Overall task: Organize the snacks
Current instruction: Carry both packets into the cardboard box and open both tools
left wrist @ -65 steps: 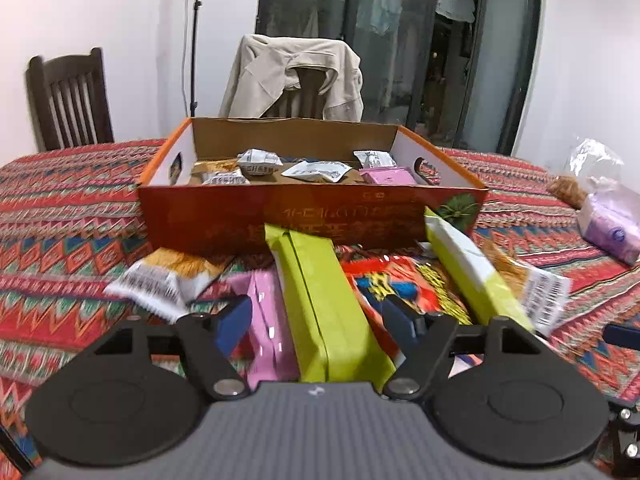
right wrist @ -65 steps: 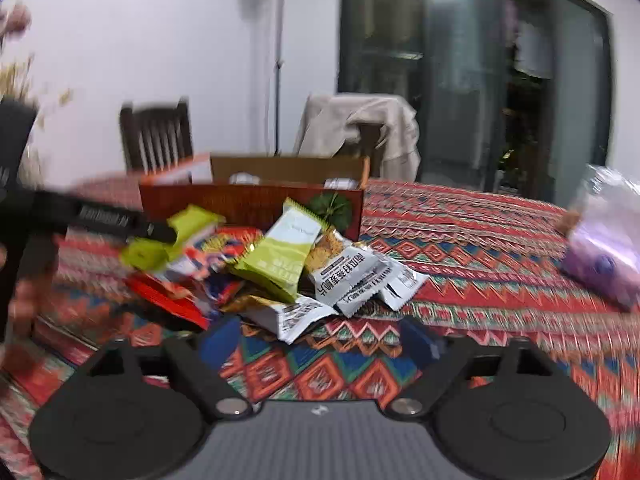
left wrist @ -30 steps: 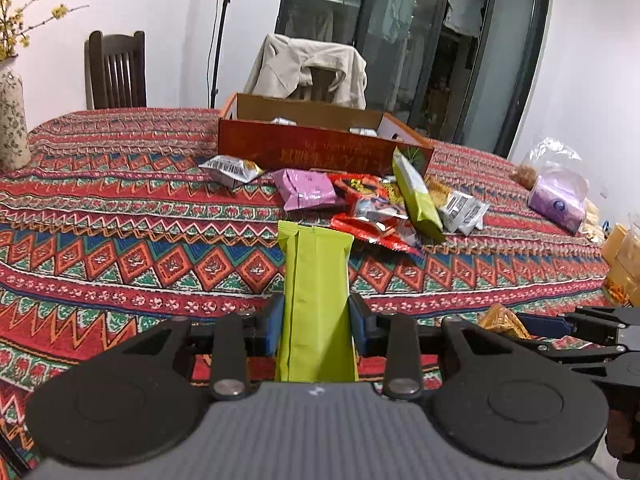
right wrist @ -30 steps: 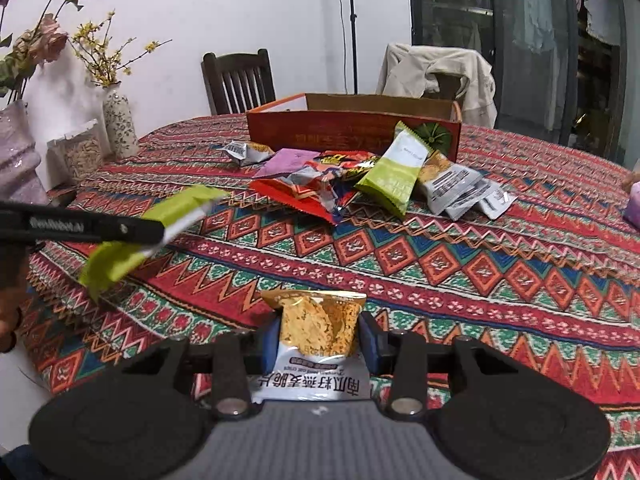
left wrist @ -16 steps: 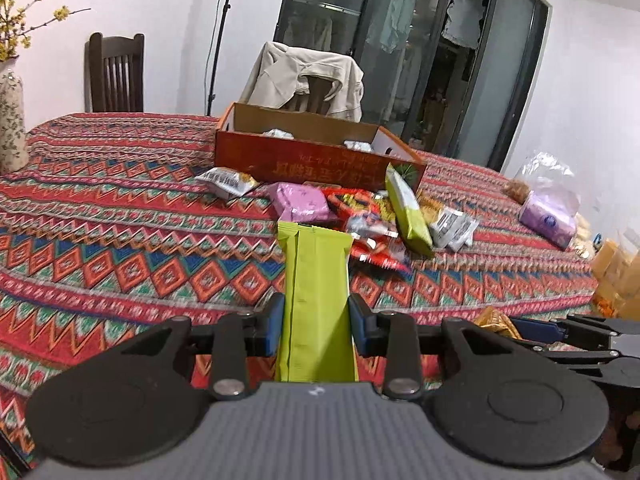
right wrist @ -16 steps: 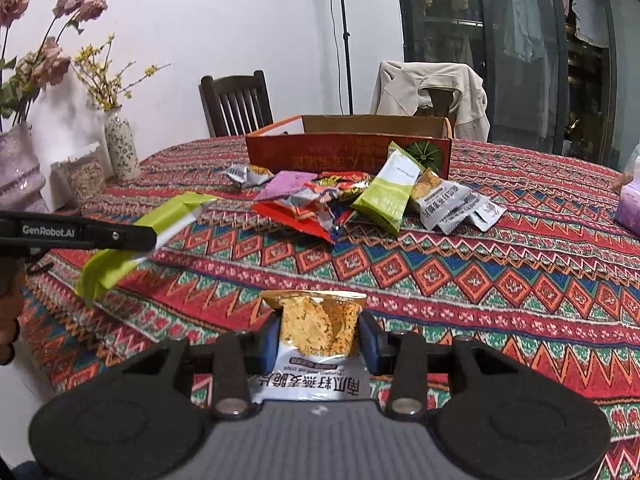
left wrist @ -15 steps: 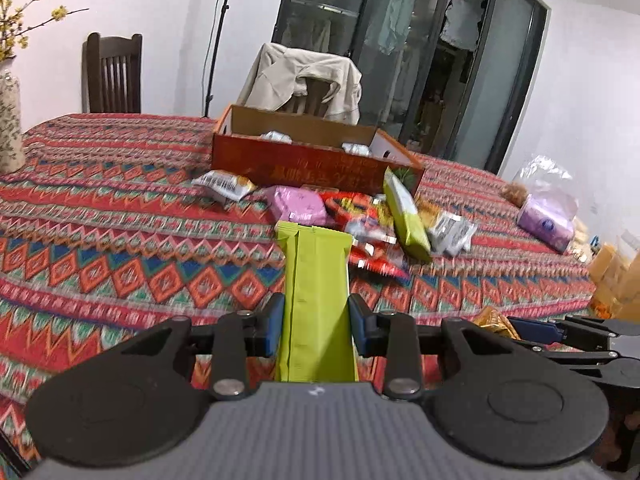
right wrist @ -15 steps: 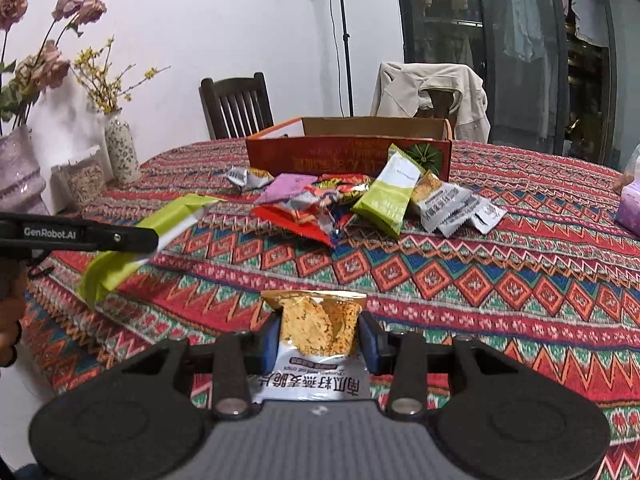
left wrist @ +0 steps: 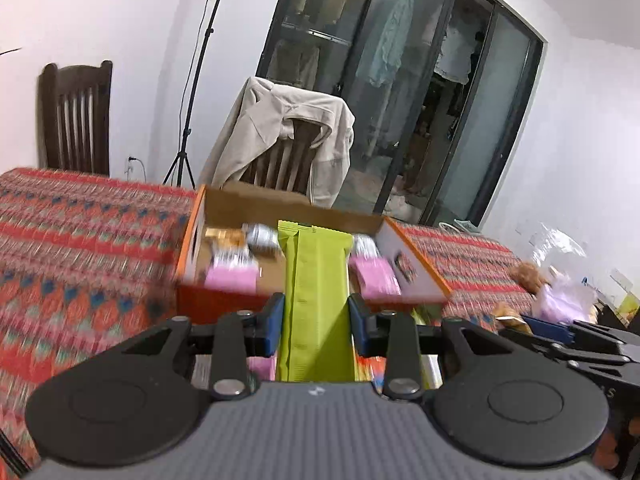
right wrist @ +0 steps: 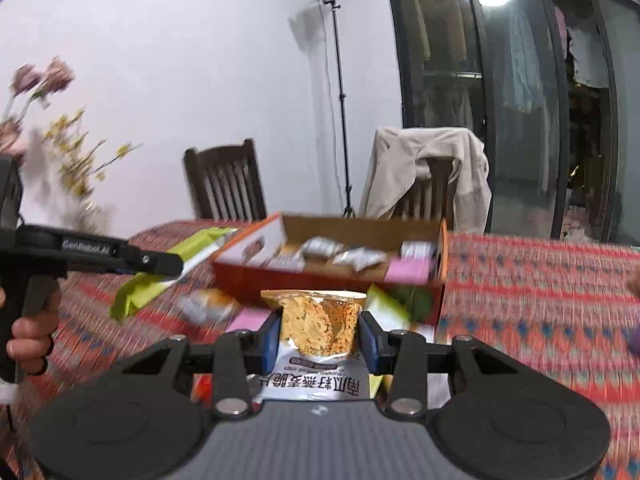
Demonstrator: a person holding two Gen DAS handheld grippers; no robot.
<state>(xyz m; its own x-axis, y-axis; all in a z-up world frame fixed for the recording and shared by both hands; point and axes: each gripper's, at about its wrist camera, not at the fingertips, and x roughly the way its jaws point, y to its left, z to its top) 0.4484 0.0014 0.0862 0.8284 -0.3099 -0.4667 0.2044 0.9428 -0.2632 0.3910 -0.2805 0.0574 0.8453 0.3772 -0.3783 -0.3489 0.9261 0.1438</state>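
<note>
My left gripper [left wrist: 317,318] is shut on a long green snack packet [left wrist: 316,304], held just in front of the open orange cardboard box [left wrist: 188,256]; its far end overlaps the box opening. The box holds pink and silver packets [left wrist: 232,276]. My right gripper [right wrist: 319,334] is shut on an orange-and-white snack packet [right wrist: 316,320], a little short of the same box [right wrist: 256,240]. The left gripper with the green packet [right wrist: 160,280] shows at the left of the right wrist view. Both views are blurred.
Loose packets [right wrist: 208,306] lie on the red patterned tablecloth [left wrist: 80,240] in front of the box. Two chairs, one draped with a beige jacket [left wrist: 288,136], stand behind the table. A clear bag [left wrist: 560,276] sits at the right, flowers [right wrist: 48,120] at the left.
Both grippers have moved quickly forward across the table toward the box, each keeping its packet. The box is now close in both views.
</note>
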